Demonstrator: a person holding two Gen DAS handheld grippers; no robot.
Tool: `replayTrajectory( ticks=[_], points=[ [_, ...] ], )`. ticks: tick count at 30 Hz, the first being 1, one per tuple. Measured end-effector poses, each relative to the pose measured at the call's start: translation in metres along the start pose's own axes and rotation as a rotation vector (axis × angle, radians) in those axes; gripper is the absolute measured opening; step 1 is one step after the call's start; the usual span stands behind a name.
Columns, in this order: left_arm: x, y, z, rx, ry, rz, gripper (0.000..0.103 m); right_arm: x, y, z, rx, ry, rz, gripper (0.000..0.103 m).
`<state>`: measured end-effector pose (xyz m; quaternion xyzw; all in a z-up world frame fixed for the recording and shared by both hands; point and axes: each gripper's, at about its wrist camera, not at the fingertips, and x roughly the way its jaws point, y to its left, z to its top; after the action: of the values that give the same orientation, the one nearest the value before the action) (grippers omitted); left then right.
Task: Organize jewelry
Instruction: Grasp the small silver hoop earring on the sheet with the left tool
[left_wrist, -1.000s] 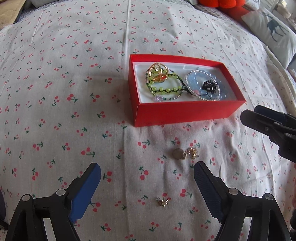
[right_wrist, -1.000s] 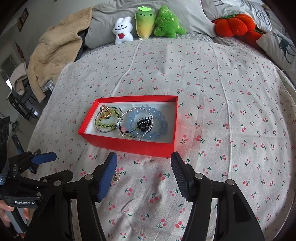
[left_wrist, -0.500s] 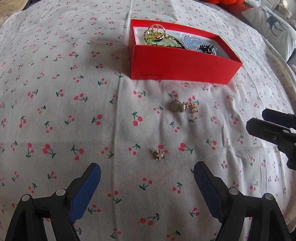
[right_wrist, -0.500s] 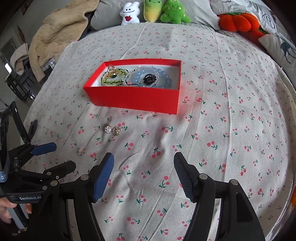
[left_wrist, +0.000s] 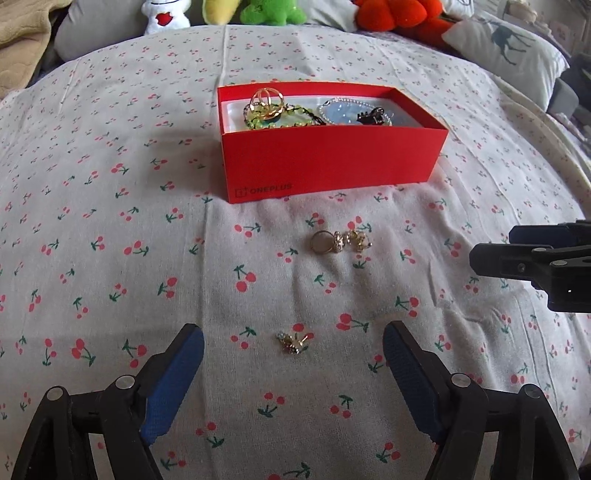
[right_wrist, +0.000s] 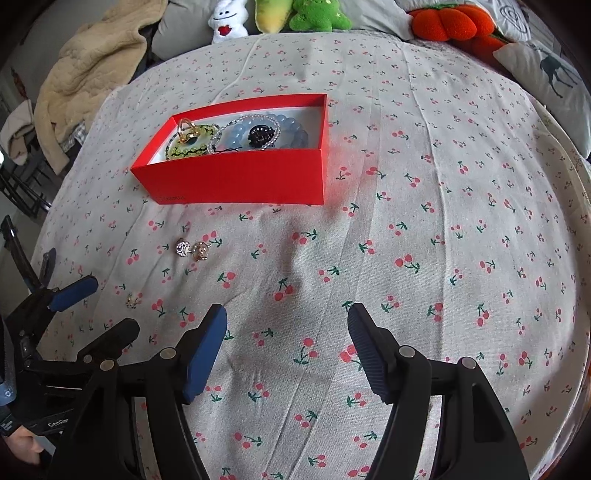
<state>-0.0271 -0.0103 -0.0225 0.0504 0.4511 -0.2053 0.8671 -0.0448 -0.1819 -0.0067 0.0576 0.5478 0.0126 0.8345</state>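
Observation:
A red box (left_wrist: 332, 162) on the cherry-print bedsheet holds bracelets, a gold ring and a black clip; it also shows in the right wrist view (right_wrist: 236, 181). In front of it lie two round earrings (left_wrist: 340, 242), also in the right wrist view (right_wrist: 194, 249). A small gold ear stud (left_wrist: 292, 341) lies between the fingers of my open, empty left gripper (left_wrist: 293, 354), which hangs low over it; the stud also shows in the right wrist view (right_wrist: 132, 301). My right gripper (right_wrist: 286, 343) is open and empty, to the right of the left one.
Plush toys (right_wrist: 280, 16) and pillows (right_wrist: 546, 74) line the head of the bed. A beige blanket (right_wrist: 88, 66) is heaped at the far left. The right gripper's fingers (left_wrist: 532, 258) reach in at the right of the left wrist view.
Both grippers have drawn back from the box and dropped lower. The left one has come down around the small ear stud. Both stay open.

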Motion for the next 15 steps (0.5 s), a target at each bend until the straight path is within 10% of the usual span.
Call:
replayTrajectory(
  ticks=[8,15],
  points=[
    [0.025,-0.006,0.012,0.052,0.05,-0.052,0.047,0.015,0.001,0.003,-0.006,0.038,-0.014,0.071],
    [0.04,-0.009,0.026,0.055,0.055,-0.078,0.038,0.022,0.004,0.007,-0.014,0.051,-0.014,0.071]
  ],
)
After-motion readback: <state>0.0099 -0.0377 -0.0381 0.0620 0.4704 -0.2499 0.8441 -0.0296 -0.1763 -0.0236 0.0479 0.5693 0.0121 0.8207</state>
